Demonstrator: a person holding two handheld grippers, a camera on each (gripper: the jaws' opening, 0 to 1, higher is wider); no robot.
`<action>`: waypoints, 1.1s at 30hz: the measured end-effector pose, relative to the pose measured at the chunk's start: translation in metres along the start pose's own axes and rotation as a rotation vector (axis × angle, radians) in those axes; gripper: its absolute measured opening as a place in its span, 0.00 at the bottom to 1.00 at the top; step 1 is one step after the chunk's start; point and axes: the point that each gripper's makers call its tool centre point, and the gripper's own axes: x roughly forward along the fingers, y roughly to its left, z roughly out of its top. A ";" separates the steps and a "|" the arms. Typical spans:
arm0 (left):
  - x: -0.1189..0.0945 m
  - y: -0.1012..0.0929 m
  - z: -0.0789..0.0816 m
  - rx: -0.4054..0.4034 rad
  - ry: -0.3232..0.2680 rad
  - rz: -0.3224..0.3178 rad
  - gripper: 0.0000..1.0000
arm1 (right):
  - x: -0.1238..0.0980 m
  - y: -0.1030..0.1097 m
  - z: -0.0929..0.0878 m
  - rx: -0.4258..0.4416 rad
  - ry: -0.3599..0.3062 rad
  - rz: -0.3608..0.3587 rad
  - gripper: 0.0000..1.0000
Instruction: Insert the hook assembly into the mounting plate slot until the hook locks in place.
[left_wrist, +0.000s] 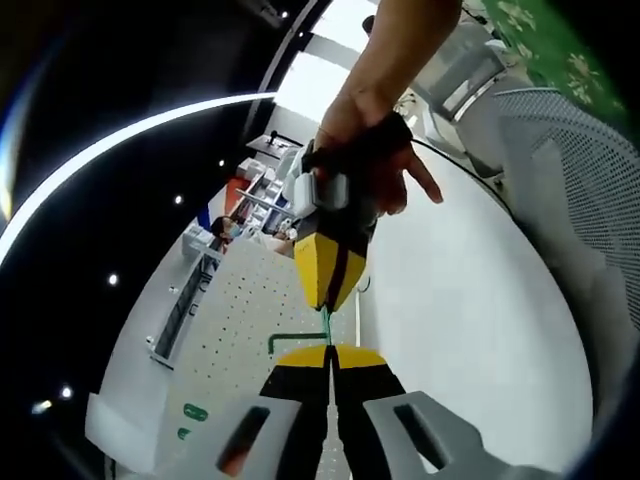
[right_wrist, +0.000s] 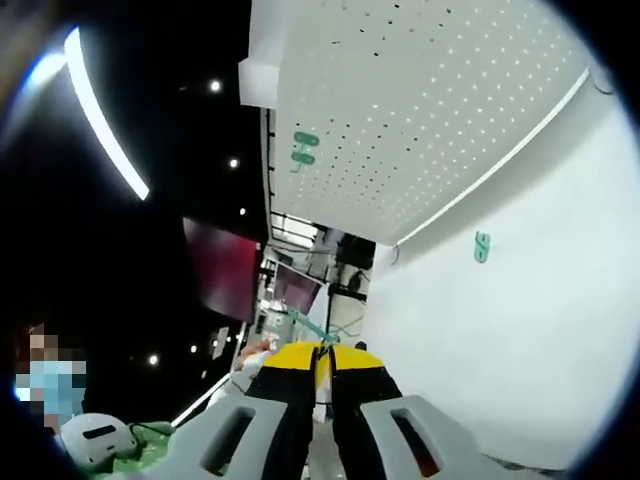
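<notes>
Both hand-held grippers are clenched on the same thin green hook. In the left gripper view, the left hand-held gripper (left_wrist: 329, 352) rises from the lower middle with its yellow-tipped jaws pressed together on the hook (left_wrist: 300, 340), whose bent wire runs leftward from the tips. The right hand-held gripper (left_wrist: 329, 283) comes down from above, gripped by a person's hand (left_wrist: 375, 150), and pinches the upper end of the same wire. Holding both ends probably steadies the slim piece before it is aimed at a slot.

In the right gripper view, the right hand-held gripper (right_wrist: 322, 352) sits at the bottom centre, jaws closed, with the green hook (right_wrist: 308, 322) poking out past the tips.

Behind the hook lies the mounting plate (left_wrist: 245, 300), a flat white board dotted with regular small holes; in the right gripper view it fills the upper right (right_wrist: 420, 100). Small green clips (right_wrist: 304, 146) sit near its edge. It rests on a smooth white bench (left_wrist: 470, 320). The hook is held off the plate, not yet inserted.
</notes>
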 end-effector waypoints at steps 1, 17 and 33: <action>0.000 0.000 0.001 -0.003 -0.004 -0.002 0.01 | 0.000 -0.001 0.000 0.002 -0.003 -0.005 0.03; 0.001 0.003 -0.014 -0.091 -0.010 0.025 0.06 | -0.002 0.002 0.003 0.014 -0.010 -0.008 0.00; 0.003 0.005 -0.011 -0.032 -0.027 0.044 0.07 | 0.004 0.002 -0.006 0.096 0.021 -0.009 0.00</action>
